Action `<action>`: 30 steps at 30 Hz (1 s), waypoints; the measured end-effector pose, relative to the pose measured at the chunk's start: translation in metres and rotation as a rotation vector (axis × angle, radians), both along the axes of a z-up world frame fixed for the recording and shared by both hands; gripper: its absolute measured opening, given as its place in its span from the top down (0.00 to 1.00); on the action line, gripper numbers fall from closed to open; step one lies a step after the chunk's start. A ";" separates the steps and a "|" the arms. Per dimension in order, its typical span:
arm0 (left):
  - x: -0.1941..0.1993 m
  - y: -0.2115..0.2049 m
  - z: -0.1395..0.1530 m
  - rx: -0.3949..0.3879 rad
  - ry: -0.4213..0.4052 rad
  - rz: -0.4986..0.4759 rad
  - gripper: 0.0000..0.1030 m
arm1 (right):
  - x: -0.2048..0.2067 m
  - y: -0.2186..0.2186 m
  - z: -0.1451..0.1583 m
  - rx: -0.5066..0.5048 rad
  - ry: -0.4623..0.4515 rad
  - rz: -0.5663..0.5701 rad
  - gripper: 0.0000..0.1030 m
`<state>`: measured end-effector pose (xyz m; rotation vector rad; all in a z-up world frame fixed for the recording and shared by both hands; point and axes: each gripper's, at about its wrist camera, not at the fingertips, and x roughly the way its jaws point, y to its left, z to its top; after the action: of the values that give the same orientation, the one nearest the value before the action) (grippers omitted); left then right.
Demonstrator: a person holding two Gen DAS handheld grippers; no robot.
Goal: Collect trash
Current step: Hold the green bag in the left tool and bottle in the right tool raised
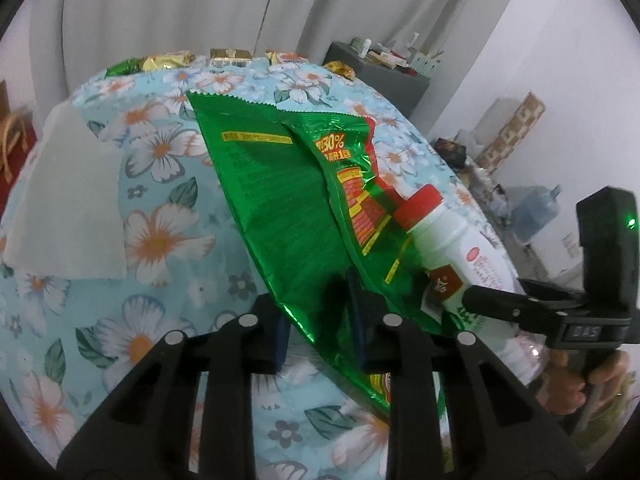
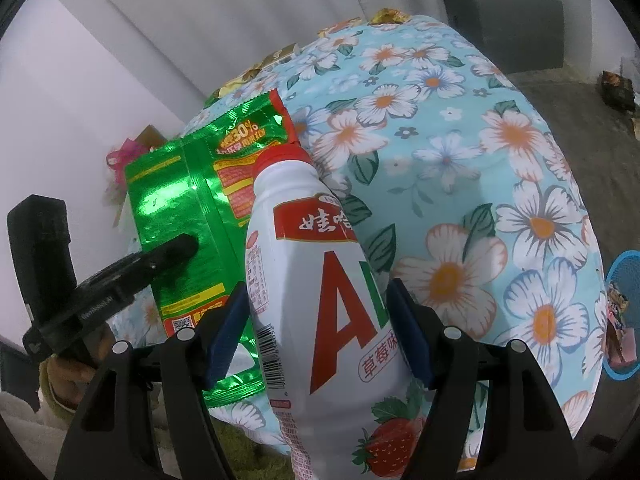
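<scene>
A shiny green snack wrapper (image 1: 288, 216) is lifted over the floral-clothed table (image 1: 160, 240), and my left gripper (image 1: 318, 326) is shut on its lower edge, one blue pad on each side of the foil. In the right wrist view the wrapper (image 2: 176, 200) stands at the table's left edge, with a left fingertip (image 2: 176, 248) lying across its face. My right gripper (image 2: 320, 332) is shut on a white strawberry-drink bottle (image 2: 320, 280) with a red cap (image 2: 280, 158), both pads pressed on its sides. The bottle (image 1: 452, 248) leans beside the wrapper, cap pointing away.
A white tissue (image 1: 68, 200) lies on the cloth at the left. Several gold wrappers (image 1: 168, 60) line the table's far edge. A grey cabinet (image 1: 380, 72) stands behind. On the floor to the right sits a blue basket (image 2: 624, 312) with trash in it.
</scene>
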<state>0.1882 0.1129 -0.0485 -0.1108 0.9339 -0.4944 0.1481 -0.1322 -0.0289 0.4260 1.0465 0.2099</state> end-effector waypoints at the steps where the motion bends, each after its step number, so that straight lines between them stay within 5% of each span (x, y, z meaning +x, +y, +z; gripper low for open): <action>1: -0.001 -0.001 0.000 0.013 -0.007 0.001 0.78 | 0.000 0.000 0.000 -0.002 0.000 -0.001 0.34; 10: -0.011 -0.013 0.003 0.110 -0.075 -0.005 0.84 | -0.001 0.002 0.003 -0.017 -0.004 -0.016 0.34; 30: -0.016 -0.014 0.009 0.143 -0.126 -0.010 0.92 | -0.003 0.002 0.006 -0.018 -0.008 -0.023 0.34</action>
<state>0.1726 0.0993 -0.0392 0.0541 0.8437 -0.4373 0.1452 -0.1307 -0.0234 0.4202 1.0345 0.1808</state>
